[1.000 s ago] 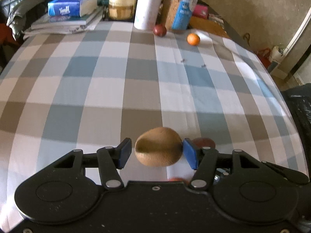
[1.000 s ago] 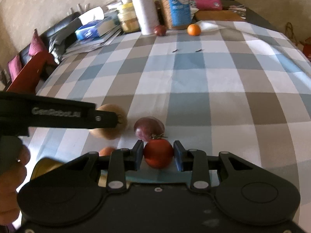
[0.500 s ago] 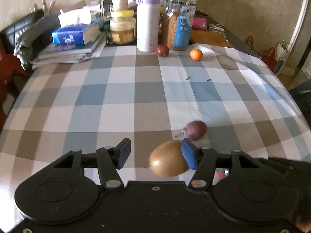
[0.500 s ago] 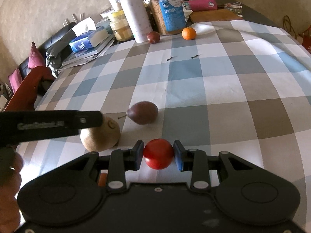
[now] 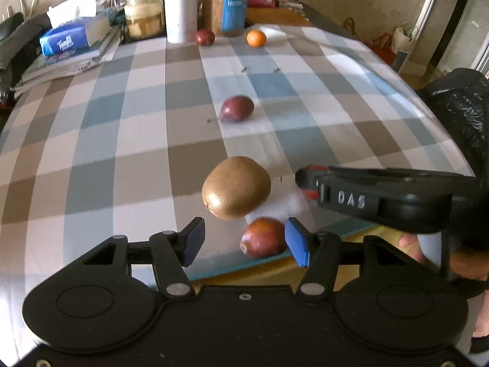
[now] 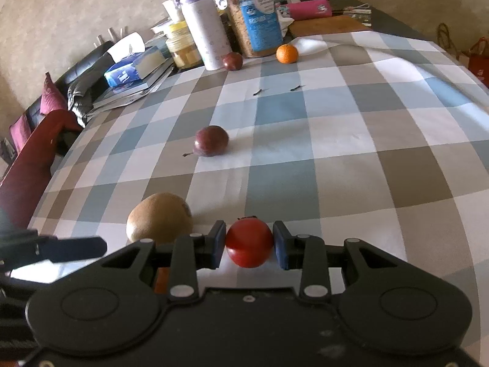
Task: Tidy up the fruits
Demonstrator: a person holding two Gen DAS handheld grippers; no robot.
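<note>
My left gripper [image 5: 244,241] is open and empty. A brown kiwi [image 5: 236,187] lies on the checked tablecloth just ahead of it; it also shows in the right wrist view [image 6: 159,222]. A reddish-brown fruit [image 5: 263,237] sits near the left gripper's right finger, beside a yellow rim [image 5: 275,267]. My right gripper [image 6: 249,243] is shut on a red tomato [image 6: 249,241] just above the cloth. A purple passion fruit [image 6: 211,140] lies mid-table. A second dark fruit [image 6: 232,61] and an orange mandarin [image 6: 286,53] lie at the far end.
Jars, a white bottle [image 6: 203,30], a cereal container [image 6: 256,24], a tissue box [image 6: 131,68] and stacked books crowd the table's far end. A sofa with cushions [image 6: 45,104] stands on the left. Two small dark stems [image 6: 259,91] lie on the cloth.
My left gripper let go of the kiwi and pulled back; the kiwi now rests on the cloth. My right gripper still holds the tomato and has drawn back a little.
</note>
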